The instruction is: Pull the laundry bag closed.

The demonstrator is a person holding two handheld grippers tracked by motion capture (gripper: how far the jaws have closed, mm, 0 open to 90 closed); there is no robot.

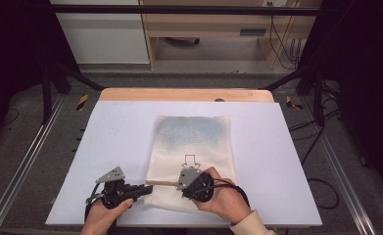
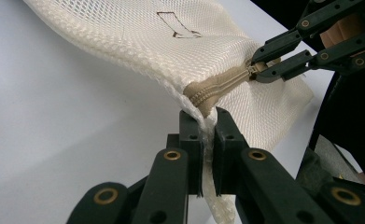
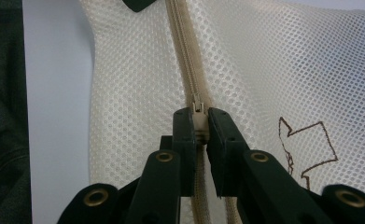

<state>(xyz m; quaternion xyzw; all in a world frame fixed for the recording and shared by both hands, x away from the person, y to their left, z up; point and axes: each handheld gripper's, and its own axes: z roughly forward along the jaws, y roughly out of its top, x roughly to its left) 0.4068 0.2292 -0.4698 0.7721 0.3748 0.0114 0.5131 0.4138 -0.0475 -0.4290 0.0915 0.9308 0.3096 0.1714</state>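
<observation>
The work in hand is running the zipper of a cream mesh laundry bag (image 1: 191, 156), which lies flat near the middle of the white table (image 1: 110, 142), its zippered end toward the near edge.

At the left, the left gripper (image 1: 147, 188) lies low by the bag's near left corner. In the left gripper view its jaws are clenched on the mesh just below the end of the tan zipper (image 2: 217, 88), pinning that corner and lifting it slightly off the table.

Further right, the right gripper (image 1: 188, 182) sits over the zipper line. In the right gripper view its jaws are clamped on the zipper pull (image 3: 198, 119), with the teeth meshed both ahead of the slider and behind it. The slider appears to be a short way along from the left end, so most of the travel toward the bag's right edge is judged to be left. Whether the zipper is being opened or closed cannot be told.

As for contents, a blue-grey patch (image 1: 191, 132) shows through the mesh at the far half, probably a folded cloth inside; what it is cannot be made out. A brown outline drawing (image 1: 190, 159) marks the bag just beyond the right gripper.
</observation>
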